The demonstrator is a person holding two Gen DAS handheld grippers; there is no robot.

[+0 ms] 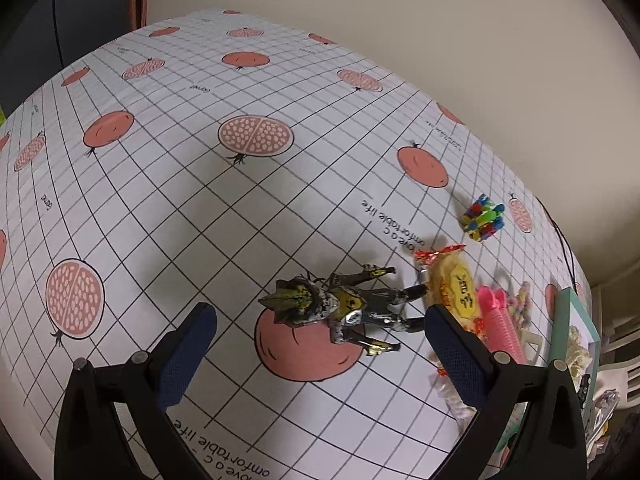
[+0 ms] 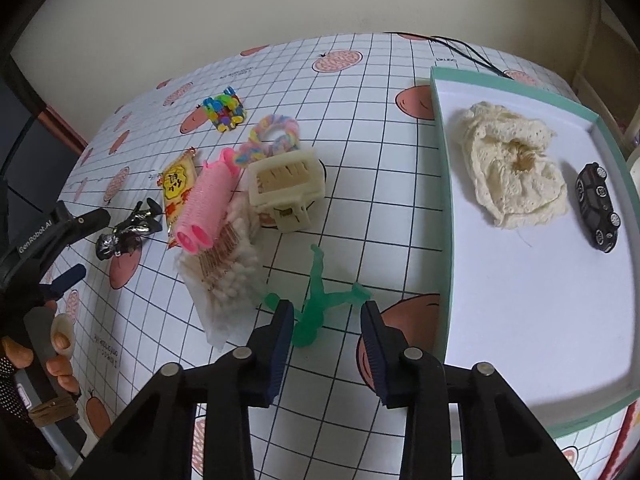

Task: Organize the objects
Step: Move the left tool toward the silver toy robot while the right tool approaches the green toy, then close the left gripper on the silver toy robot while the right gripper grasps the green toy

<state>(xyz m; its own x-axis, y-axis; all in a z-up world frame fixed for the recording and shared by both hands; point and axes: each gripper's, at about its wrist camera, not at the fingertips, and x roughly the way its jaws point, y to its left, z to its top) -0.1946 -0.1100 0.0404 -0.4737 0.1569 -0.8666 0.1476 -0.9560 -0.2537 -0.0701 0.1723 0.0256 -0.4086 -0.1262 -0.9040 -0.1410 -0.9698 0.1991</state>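
Both grippers wide open: left gripper (image 1: pixel 320 328) straddles dark action figure (image 1: pixel 344 304), right gripper (image 2: pixel 326 320) brackets green figurine (image 2: pixel 316 300), likely pickups for tray (image 2: pixel 444 200).

Even, soft indoor light from above; faint shadows on the bench (image 1: pixel 168 208); strong fisheye bending, dark corners, slight blur.

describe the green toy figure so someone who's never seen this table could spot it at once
Find the mint-rimmed tray on the gridded tablecloth. Just left of it, between the right gripper's open fingers, lies the green figure. It alone is translucent green, limbs spread, unlike the white cotton swab bag beside it.
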